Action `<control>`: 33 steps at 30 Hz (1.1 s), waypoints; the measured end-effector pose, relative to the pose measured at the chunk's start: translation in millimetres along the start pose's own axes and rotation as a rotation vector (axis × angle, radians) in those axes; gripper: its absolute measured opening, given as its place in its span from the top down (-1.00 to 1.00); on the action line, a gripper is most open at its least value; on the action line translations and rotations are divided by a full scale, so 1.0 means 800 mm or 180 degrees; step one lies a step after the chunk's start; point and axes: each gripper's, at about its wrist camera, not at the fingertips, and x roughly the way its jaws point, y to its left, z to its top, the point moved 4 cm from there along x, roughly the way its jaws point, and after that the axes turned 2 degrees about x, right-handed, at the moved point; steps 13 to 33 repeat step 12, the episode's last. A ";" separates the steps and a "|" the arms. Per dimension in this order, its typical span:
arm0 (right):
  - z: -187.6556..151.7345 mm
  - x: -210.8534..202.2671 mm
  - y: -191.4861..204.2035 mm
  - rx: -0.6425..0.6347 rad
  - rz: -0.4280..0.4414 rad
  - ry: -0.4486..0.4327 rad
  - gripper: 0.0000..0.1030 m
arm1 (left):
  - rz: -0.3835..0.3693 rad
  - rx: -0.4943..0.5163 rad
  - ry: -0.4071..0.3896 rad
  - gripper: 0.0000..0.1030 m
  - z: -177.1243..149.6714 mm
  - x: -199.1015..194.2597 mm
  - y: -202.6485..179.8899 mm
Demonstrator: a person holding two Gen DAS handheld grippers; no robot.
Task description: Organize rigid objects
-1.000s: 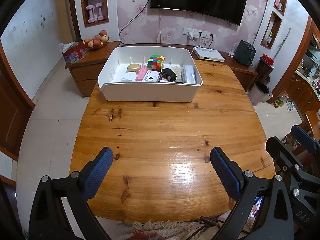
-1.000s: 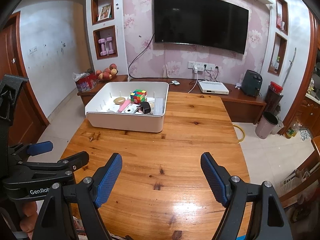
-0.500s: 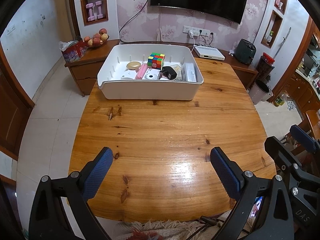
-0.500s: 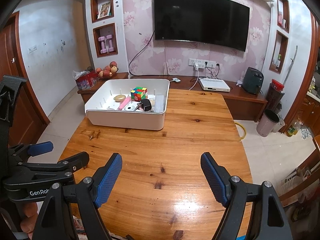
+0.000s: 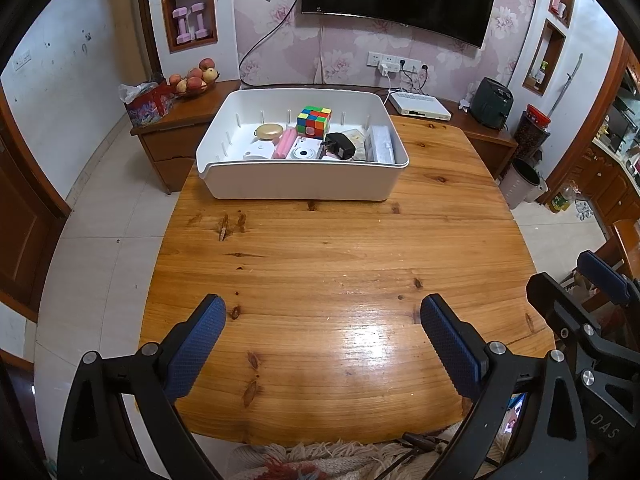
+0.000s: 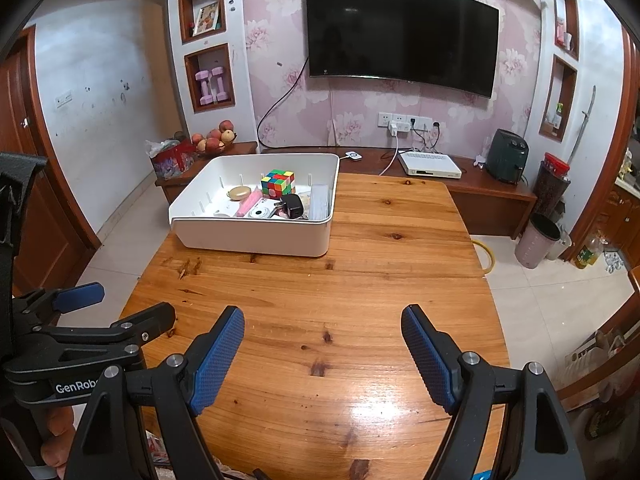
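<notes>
A white plastic bin (image 5: 304,186) (image 6: 256,236) stands at the far end of the wooden table (image 5: 340,280) (image 6: 320,300). Inside it lie a colourful puzzle cube (image 5: 314,120) (image 6: 278,183), a round tan case (image 5: 269,131), a pink block (image 5: 285,143), a white instant camera (image 5: 304,153) (image 6: 260,213), a black plug adapter (image 5: 340,145) (image 6: 292,205) and a clear box (image 5: 382,145). My left gripper (image 5: 320,316) is open and empty over the table's near end. My right gripper (image 6: 323,324) is open and empty, level with it.
A low wooden cabinet behind the table carries a fruit bowl (image 5: 194,78), a red gift bag (image 5: 148,102), a white set-top box (image 5: 420,105) and a dark air fryer (image 5: 491,102). A television (image 6: 400,32) hangs on the wall. Bins (image 6: 538,240) stand at the right.
Both grippers have drawn slightly back and upward from the bin; both stay open and empty. The objects in the bin have not moved.
</notes>
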 end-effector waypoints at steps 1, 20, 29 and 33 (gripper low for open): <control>0.000 0.000 0.000 0.0000 0.0002 0.0004 -0.58 | -0.0001 0.0000 -0.0002 -0.91 0.000 0.000 0.000; -0.002 0.005 0.002 0.0022 0.0013 0.0033 -0.58 | -0.0001 0.0002 0.0018 -0.91 -0.001 0.003 0.002; -0.002 0.005 0.002 0.0022 0.0013 0.0033 -0.58 | -0.0001 0.0002 0.0018 -0.91 -0.001 0.003 0.002; -0.002 0.005 0.002 0.0022 0.0013 0.0033 -0.58 | -0.0001 0.0002 0.0018 -0.91 -0.001 0.003 0.002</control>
